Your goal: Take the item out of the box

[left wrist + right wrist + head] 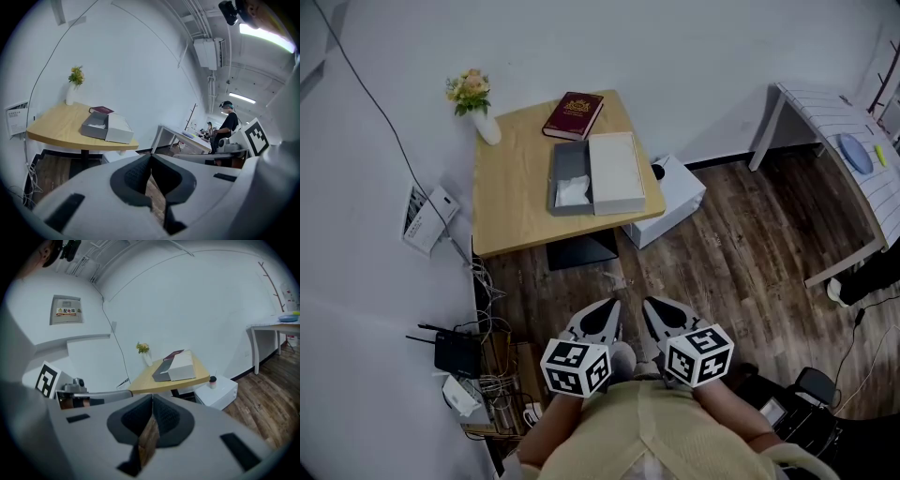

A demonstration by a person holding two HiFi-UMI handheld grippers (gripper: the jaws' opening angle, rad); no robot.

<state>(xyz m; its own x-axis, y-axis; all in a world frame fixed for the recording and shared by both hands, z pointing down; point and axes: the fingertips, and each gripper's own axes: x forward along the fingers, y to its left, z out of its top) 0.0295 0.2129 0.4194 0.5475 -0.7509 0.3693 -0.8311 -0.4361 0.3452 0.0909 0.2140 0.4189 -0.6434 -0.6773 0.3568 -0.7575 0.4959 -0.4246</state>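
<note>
Across dark plank flooring, facing a pale wooden counter (511,202) against the white wall. Seeing the grey box (565,161) lying open there, with a white lid (616,172) touching its right side. Spotting the item (573,191) inside, toward the near end: white, crumpled-looking, too small to identify. Judging it light and soft, likely not fragile; favouring a pinch from above at its raised middle, guarding against thin folds slipping. Keeping the left hand-held gripper (600,321) and right hand-held gripper (660,321) fully closed, empty, low by the body, well apart from the counter.
</note>
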